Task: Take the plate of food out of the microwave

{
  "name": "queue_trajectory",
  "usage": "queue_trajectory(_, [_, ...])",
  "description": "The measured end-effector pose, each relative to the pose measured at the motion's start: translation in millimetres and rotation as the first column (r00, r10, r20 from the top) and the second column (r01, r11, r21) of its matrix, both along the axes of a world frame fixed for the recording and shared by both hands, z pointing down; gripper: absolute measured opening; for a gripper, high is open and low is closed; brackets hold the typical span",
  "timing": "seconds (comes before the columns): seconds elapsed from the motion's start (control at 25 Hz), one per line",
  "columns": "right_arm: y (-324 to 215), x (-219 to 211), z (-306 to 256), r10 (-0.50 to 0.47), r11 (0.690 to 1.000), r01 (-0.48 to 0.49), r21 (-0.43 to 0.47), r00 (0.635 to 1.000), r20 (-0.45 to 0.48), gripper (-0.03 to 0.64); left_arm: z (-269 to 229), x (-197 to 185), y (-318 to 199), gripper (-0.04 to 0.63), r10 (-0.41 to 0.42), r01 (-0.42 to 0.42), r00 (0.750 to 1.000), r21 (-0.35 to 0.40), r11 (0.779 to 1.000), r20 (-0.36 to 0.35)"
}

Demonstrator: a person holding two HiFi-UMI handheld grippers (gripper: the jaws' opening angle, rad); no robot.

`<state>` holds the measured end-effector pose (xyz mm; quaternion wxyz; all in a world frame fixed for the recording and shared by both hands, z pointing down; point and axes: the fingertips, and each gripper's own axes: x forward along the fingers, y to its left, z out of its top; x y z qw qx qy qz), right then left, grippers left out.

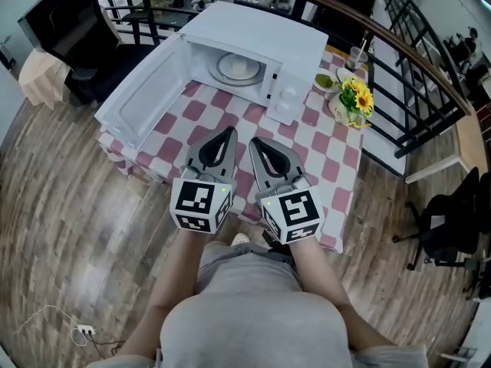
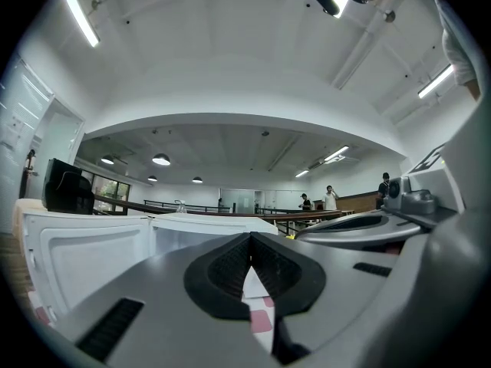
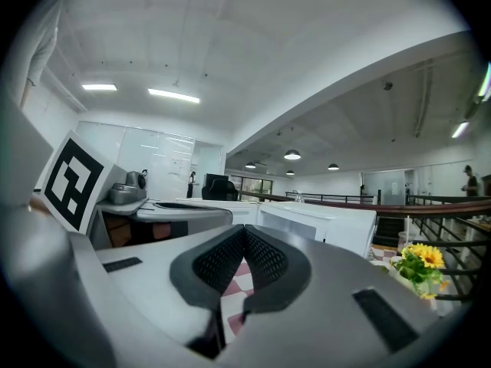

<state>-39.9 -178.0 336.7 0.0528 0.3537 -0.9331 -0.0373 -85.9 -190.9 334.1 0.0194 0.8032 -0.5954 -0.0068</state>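
White plate of food [image 1: 237, 68] sits inside the open microwave [image 1: 253, 44].

Microwave [image 1: 253, 33] glossy white plastic; tablecloth [image 1: 322, 140] matt cloth; floor [image 1: 69, 228] grained wood

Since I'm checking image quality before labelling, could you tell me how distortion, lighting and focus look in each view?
Head view: fisheye bends the railing; light is even, the plate in the microwave reads clearly. Left gripper view: black corners, a ceiling strip light glares. Right gripper view: same black corners; the sunflowers are sharp.
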Motion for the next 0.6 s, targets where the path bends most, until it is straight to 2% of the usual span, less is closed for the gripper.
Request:
queue_trajectory(0.36, [-30.2, 7.7, 7.4, 0.046, 0.999, -0.046, -0.009, 0.999, 0.015, 0.025, 11.2, -1.7, -38.3, 0.0, 0.028, -0.029, 1.0, -0.025, 0.999, -0.008])
queue_trajectory(0.6, [-55.1, 0.5, 14.2, 0.081, 0.996, -0.08, -0.027, 0.997, 0.01, 0.025, 19.4, -7.0, -67.4, 0.0, 0.08, -0.083, 0.995, -0.044, 0.996, -0.056])
